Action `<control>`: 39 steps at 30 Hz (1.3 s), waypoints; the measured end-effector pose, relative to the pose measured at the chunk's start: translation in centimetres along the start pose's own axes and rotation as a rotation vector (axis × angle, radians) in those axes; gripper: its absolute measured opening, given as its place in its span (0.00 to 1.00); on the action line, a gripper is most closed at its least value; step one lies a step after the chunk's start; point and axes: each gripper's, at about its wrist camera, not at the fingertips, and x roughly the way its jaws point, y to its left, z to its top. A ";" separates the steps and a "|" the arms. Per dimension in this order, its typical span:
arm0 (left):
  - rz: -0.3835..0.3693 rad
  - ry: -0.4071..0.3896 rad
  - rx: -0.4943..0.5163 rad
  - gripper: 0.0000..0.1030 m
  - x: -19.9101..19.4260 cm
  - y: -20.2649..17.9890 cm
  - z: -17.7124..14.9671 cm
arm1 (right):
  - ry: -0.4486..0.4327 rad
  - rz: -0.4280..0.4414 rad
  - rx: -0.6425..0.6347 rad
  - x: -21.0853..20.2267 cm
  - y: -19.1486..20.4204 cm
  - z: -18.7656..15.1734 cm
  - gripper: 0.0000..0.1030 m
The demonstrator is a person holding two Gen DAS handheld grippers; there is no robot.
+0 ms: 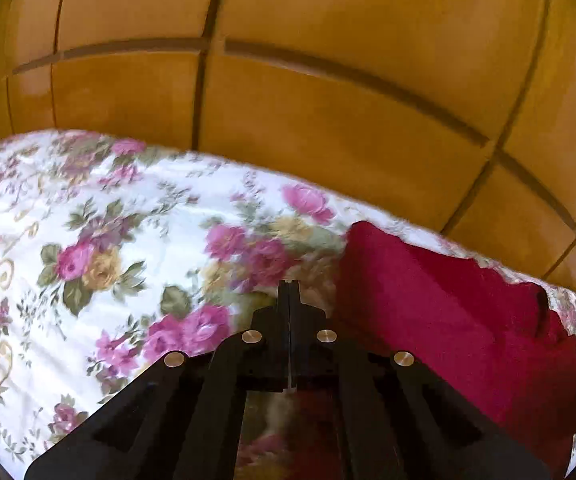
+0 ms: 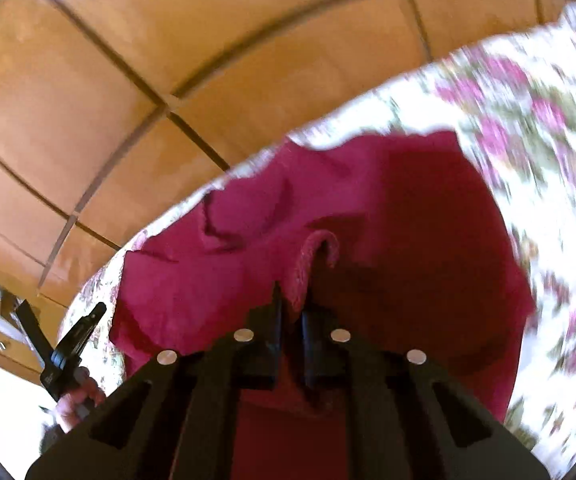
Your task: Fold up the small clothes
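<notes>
- left wrist view: the left gripper (image 1: pixel 289 285) has its jaws pressed tight together with nothing between them. it hangs over the sheet (image 1: pixel 99 216), a white one with pink roses.
- the cloth (image 1: pixel 440 312), a small red garment, lies on the sheet at about 3 o'clock from the left tips, just beside them but not touching. its far edge runs close to the sheet's edge, with the wood panels (image 1: pixel 328 60) behind at 12 o'clock.
- right wrist view: the right gripper (image 2: pixel 291 300) is all but closed, pinching a raised fold of the cloth (image 2: pixel 215 280) near a ribbed hem (image 2: pixel 308 256) that arches up at 12 o'clock from the tips.
- the rest of the cloth spreads from 9 o'clock round to 3 o'clock, rumpled, on the sheet (image 2: pixel 528 128), which is blurred at 2 o'clock.
- the left gripper (image 2: pixel 67 344) shows at 8 o'clock in a hand (image 2: pixel 79 396), clear of the cloth.
- judgement: the step looks like lifting one edge to fold it over. to do it well, the right gripper should keep its pinch on the hem and carry it low and straight across, while the left catches the matching corner so the fold lands square, not skewed.
</notes>
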 end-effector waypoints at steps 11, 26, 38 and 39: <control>-0.066 0.044 -0.109 0.20 0.8 2.2 -2.0 | 0.059 0.006 0.233 3.5 -5.0 -1.3 0.19; 0.037 0.010 0.188 0.17 1.7 -6.0 -1.3 | 0.059 -0.009 0.164 1.1 -2.5 -0.5 0.04; 0.132 0.038 0.022 0.95 3.0 -2.3 -1.6 | 0.083 -0.132 0.172 1.1 -3.5 -2.0 0.30; 0.094 0.052 -0.010 0.95 2.7 -1.5 -1.4 | 0.052 -0.177 0.145 0.3 -3.0 -1.8 0.44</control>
